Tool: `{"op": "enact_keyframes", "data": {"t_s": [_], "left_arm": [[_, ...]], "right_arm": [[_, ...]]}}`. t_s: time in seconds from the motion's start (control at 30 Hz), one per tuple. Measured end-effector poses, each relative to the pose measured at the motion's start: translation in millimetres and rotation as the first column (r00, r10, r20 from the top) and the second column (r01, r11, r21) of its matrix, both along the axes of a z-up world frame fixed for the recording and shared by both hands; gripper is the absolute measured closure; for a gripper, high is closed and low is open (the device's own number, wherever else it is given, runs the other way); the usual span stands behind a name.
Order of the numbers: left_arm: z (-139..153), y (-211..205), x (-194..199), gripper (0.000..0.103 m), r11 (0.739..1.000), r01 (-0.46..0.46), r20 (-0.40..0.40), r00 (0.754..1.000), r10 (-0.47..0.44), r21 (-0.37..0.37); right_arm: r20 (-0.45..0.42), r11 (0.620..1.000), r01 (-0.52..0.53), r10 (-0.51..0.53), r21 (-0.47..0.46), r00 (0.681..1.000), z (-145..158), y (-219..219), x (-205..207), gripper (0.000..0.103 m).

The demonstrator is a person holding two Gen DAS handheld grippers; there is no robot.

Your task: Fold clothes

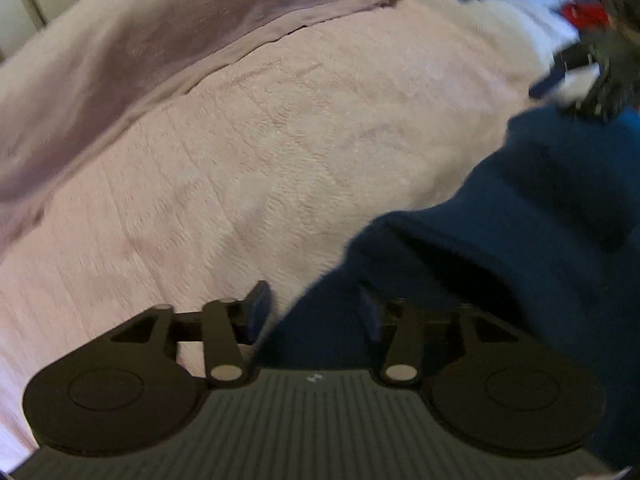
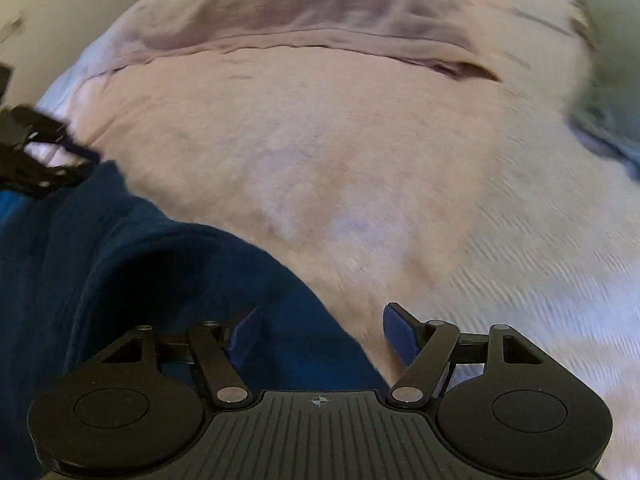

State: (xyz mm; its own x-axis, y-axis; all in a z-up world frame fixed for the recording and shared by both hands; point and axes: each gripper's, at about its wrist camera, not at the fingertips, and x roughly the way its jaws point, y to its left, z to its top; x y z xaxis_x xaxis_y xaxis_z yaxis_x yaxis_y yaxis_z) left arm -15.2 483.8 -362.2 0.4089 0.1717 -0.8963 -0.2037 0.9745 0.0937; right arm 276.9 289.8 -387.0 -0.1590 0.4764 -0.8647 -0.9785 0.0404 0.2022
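The left gripper (image 1: 314,312) and right gripper (image 2: 322,334) both hang released, fingers apart, over a dark blue garment (image 2: 120,264) lying on the pink bedspread (image 2: 320,140).

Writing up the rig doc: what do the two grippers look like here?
Both match: the left gripper and right gripper have a black ribbed body, two round black discs, black linkage arms with silver pivot pins and blue fingers. The right carries a small crosshair mark. No cables or sleeves visible.
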Motion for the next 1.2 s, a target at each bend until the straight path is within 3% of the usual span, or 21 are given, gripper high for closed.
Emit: {"op": "enact_keyframes", "data": {"t_s": [0.07, 0.13, 0.2, 0.23, 0.27, 0.3, 0.4, 0.6, 0.77, 0.87, 0.93, 1.0, 1.07, 1.13, 1.2], "left_arm": [[-4.9, 6.0, 1.2, 0.049, 1.000, 0.007, 0.001, 1.000, -0.007, -0.005], [-9.0, 7.2, -1.9, 0.060, 0.999, 0.013, 0.011, 1.000, -0.013, -0.042], [-12.2, 0.8, -5.5, 0.093, 0.997, 0.032, 0.021, 0.999, -0.031, -0.072], [-12.9, -5.9, -7.3, 0.099, 0.998, 0.038, 0.025, 0.999, -0.037, -0.052], [-13.4, -13.0, -9.2, 0.100, 0.999, 0.043, 0.029, 0.999, -0.042, -0.028], [-10.1, -17.3, -12.1, 0.100, 1.000, 0.029, 0.039, 0.999, -0.029, 0.003], [5.0, -26.3, -21.3, 0.099, 0.995, -0.035, 0.086, 0.996, 0.027, 0.091], [65.1, -14.0, -24.2, 0.098, 0.961, -0.213, 0.246, 0.955, 0.167, 0.176], [93.2, 11.5, 6.9, 0.098, 0.928, -0.278, 0.320, 0.928, 0.192, 0.249], [94.8, 28.8, 32.5, 0.098, 0.910, -0.316, 0.342, 0.914, 0.218, 0.267], [81.7, 43.9, 52.7, 0.097, 0.911, -0.332, 0.296, 0.920, 0.256, 0.245], [59.6, 54.0, 68.9, 0.094, 0.903, -0.343, 0.212, 0.932, 0.293, 0.259], [43.1, 57.8, 70.9, 0.094, 0.894, -0.350, 0.156, 0.935, 0.317, 0.281], [37.9, 58.3, 60.8, 0.094, 0.912, -0.341, 0.145, 0.938, 0.314, 0.229], [36.7, 53.8, 48.5, 0.096, 0.949, -0.285, 0.145, 0.953, 0.265, 0.137]], "right_arm": [[-0.011, 1.000, -0.019, 0.019, 0.001, 1.000, -5.8, 6.8, 0.4, 0.032], [-0.041, 1.000, -0.018, 0.018, -0.008, 0.999, -11.6, 10.5, 1.5, 0.032], [-0.086, 0.999, -0.044, 0.043, -0.005, 0.995, -11.2, 10.2, -2.8, 0.034], [-0.116, 0.998, -0.061, 0.059, -0.010, 0.991, -11.1, 7.3, -5.8, 0.046], [-0.146, 0.997, -0.078, 0.075, -0.014, 0.986, -11.0, 4.3, -8.9, 0.087], [-0.141, 0.996, -0.086, 0.084, -0.008, 0.986, -8.5, 0.5, -12.3, 0.100], [-0.011, 0.996, -0.069, 0.070, 0.052, 0.998, 9.9, -14.7, -22.2, 0.100], [0.088, 0.960, 0.041, -0.068, 0.276, 0.994, 82.9, -33.1, -17.4, 0.101], [0.150, 0.935, 0.058, -0.117, 0.350, 0.982, 114.9, -1.1, -3.6, 0.101], [0.177, 0.922, 0.116, -0.192, 0.369, 0.965, 109.4, 26.3, 9.2, 0.101], [0.171, 0.912, 0.174, -0.251, 0.372, 0.953, 99.7, 46.3, 19.4, 0.100], [0.136, 0.934, 0.243, -0.285, 0.262, 0.949, 75.3, 69.7, 32.2, 0.094], [0.176, 0.949, 0.286, -0.306, 0.130, 0.935, 51.4, 82.3, 39.3, 0.090], [0.223, 0.951, 0.286, -0.306, 0.116, 0.926, 41.6, 76.4, 37.8, 0.089], [0.192, 0.950, 0.269, -0.297, 0.160, 0.935, 44.9, 59.3, 34.4, 0.089]]}}
